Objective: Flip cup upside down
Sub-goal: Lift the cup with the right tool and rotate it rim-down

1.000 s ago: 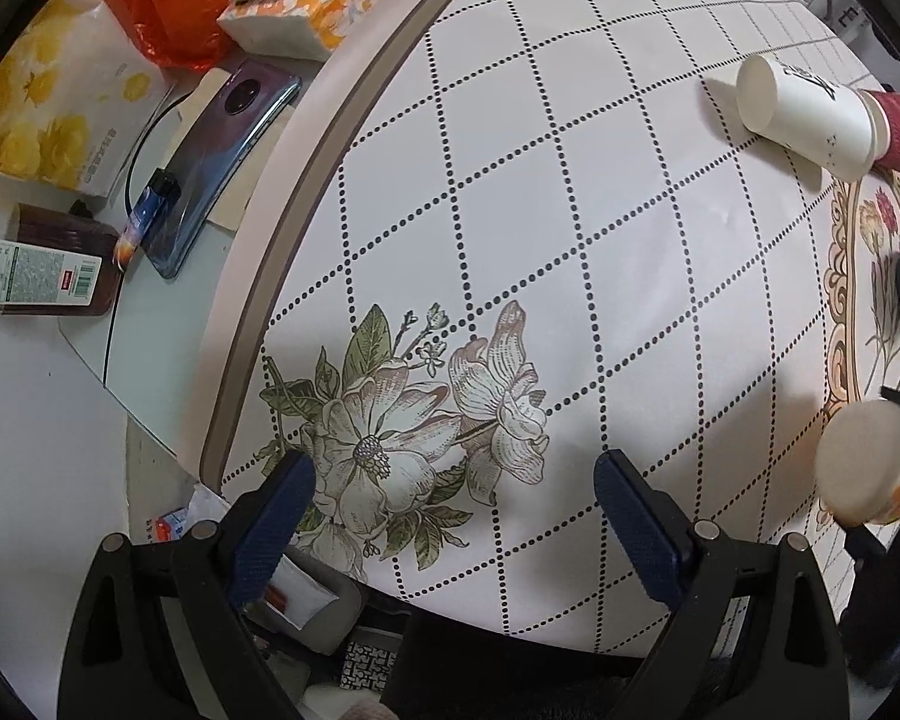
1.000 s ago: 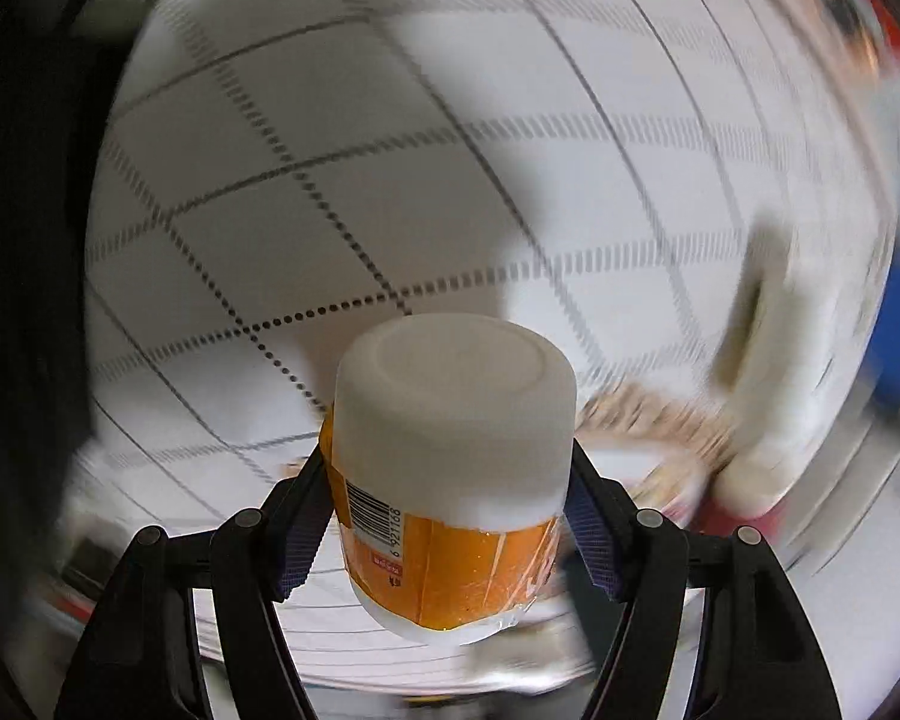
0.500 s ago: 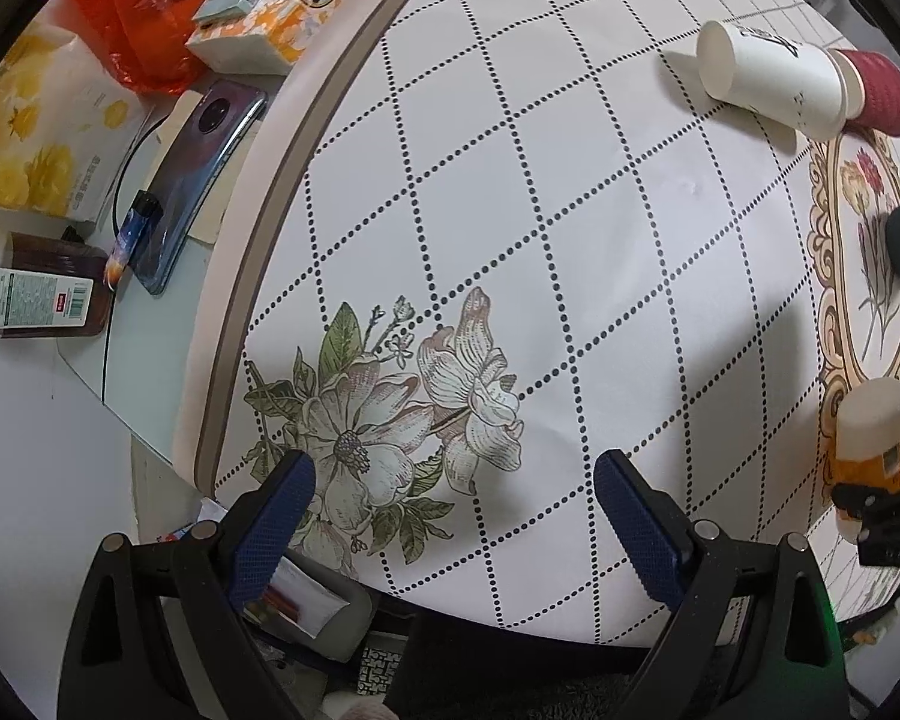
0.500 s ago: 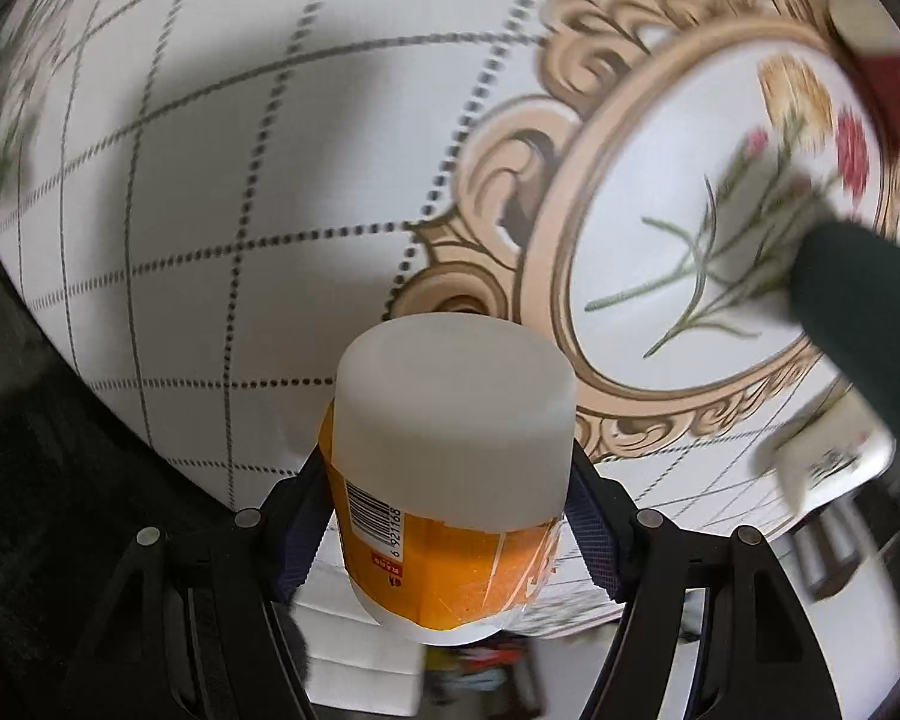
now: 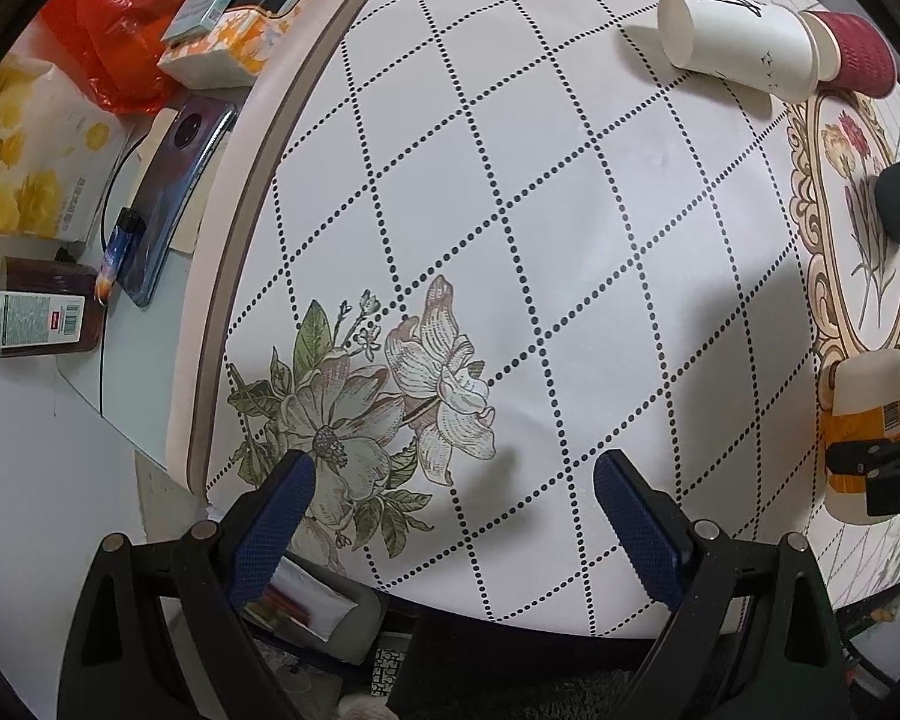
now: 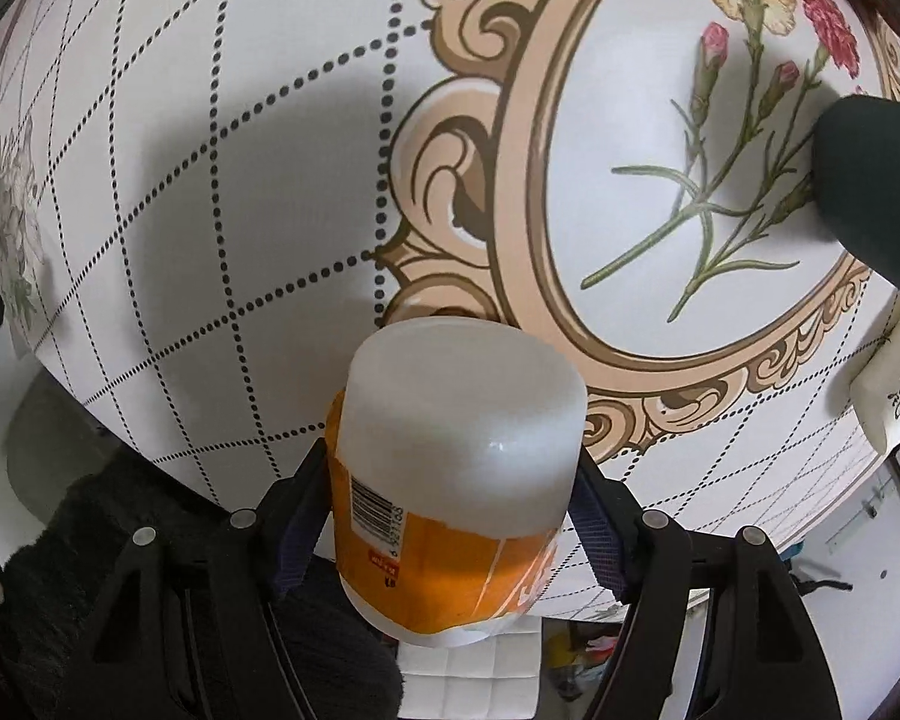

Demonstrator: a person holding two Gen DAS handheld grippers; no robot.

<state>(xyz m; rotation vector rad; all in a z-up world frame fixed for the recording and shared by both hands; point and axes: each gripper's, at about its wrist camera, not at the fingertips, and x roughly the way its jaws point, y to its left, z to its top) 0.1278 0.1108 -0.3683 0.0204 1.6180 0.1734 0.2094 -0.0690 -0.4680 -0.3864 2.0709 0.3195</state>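
orange cup [image 6: 450, 480] clamped between right tool [image 6: 450, 516] fingers, above table [image 6: 210, 180]

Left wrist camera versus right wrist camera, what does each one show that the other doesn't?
Only the left wrist view shows the open left gripper, the dark smartphone, the red plastic bag and the maroon ribbed cup. Only the right shows the right gripper from behind. Both show the orange-and-white plastic cup it clamps, the floral patterned tabletop and the white paper cup.

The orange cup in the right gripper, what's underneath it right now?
Beyond the orange cup, held by the right gripper, lies the patterned tablecloth with its tan oval frame. The cup hides the cloth directly behind it.
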